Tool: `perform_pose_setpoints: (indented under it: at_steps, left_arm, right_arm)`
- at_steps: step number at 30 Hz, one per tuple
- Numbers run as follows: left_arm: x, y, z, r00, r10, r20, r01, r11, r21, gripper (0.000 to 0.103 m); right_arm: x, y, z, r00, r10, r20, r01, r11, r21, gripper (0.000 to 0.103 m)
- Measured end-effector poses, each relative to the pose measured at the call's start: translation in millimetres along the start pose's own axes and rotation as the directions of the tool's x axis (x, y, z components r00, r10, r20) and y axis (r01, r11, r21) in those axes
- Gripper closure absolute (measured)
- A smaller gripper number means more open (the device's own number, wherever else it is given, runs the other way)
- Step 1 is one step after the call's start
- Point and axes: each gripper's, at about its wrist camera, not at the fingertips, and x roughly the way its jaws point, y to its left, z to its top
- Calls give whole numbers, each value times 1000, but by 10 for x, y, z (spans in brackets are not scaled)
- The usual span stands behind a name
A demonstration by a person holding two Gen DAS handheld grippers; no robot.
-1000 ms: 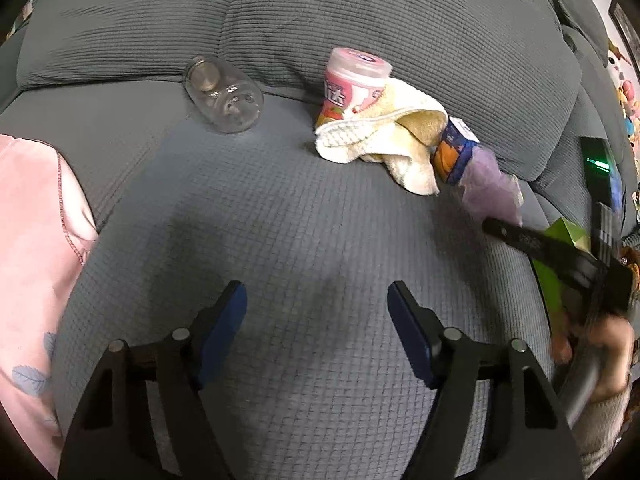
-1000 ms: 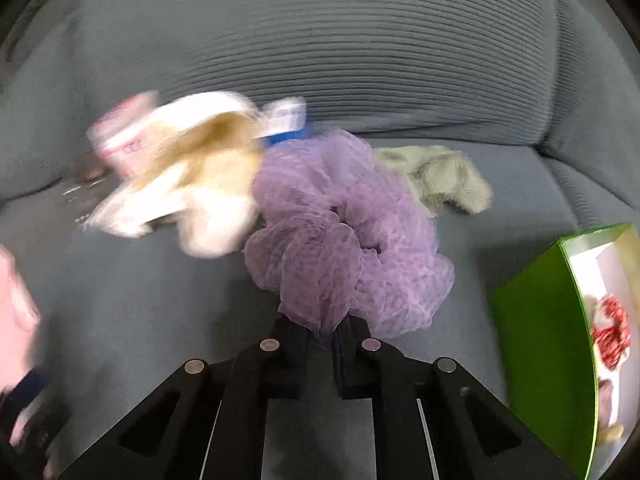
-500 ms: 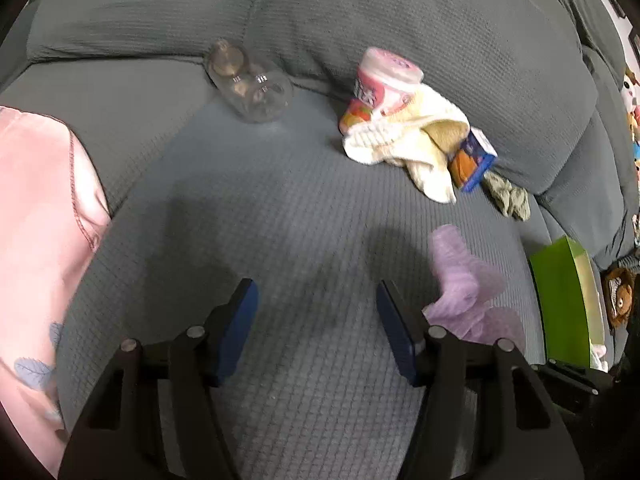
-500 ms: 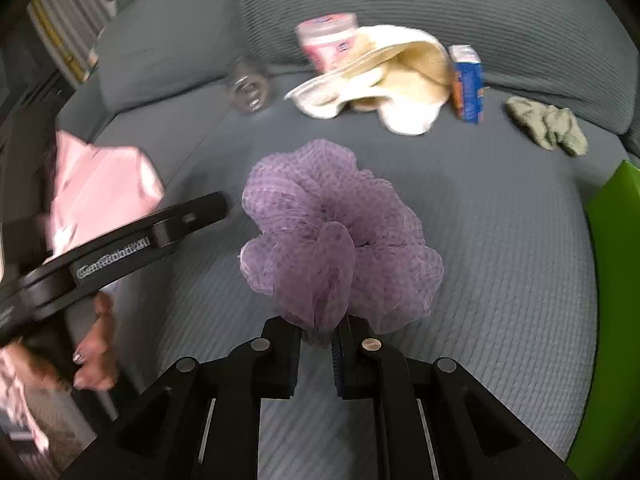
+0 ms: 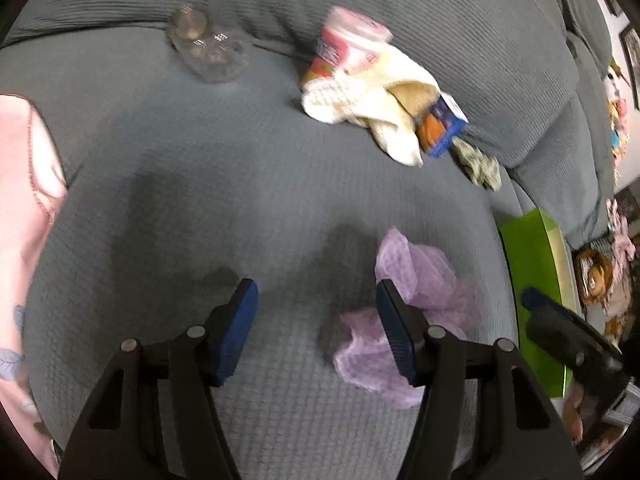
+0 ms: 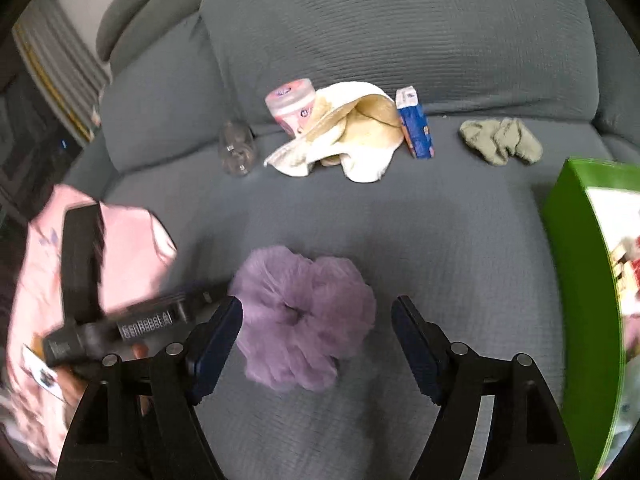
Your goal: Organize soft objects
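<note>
The purple scrunchie (image 6: 303, 317) lies released on the sofa seat (image 6: 440, 240) near its front edge, between the spread fingers of the right claw (image 6: 316, 342). The left claw (image 5: 316, 330) is also spread wide and grasps nothing, its right finger hiding part of the scrunchie. The green box (image 6: 576, 280) at the seat's right edge is cut off, its contents blurred.

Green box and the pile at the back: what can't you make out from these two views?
- Green box contents: right wrist view, cut off by the frame edge, blurred.
- Item under the cream towel: covered by its folds.
- Pink tub label: left wrist view, motion blur.
- Purple scrunchie: left tool's finger hides part.
</note>
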Motion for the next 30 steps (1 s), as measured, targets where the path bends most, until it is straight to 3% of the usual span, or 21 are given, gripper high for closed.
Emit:
perform_pose_setpoints:
  at_steps: [5,11,16,20,30]
  left_arm:
    - [93,-185,-87,999,-23,-42,26,996,84,52]
    - [273,-317,-187,997,23,-72,-13,989,147,66]
    - [342,-384,-228,998,49,-46,-39,981,188,67]
    - [341,-454,-248,999,39,-23,-33,976,216,78]
    - [182,-546,-299,996,27,87,-48,967,251,78]
  right_arm:
    - [332,-79,-22,996,59,-71,-52,995,89,26]
    - [723,-140,-111,981,95,-170,-64,982,180,43]
    - [783,-123,-151,970,186,-156,-150,965,215,57]
    - [787,-111,-159,966,215,-144,-181,959,219,65]
    - [624,109,-115,976,212,-56,-206,973,103,66]
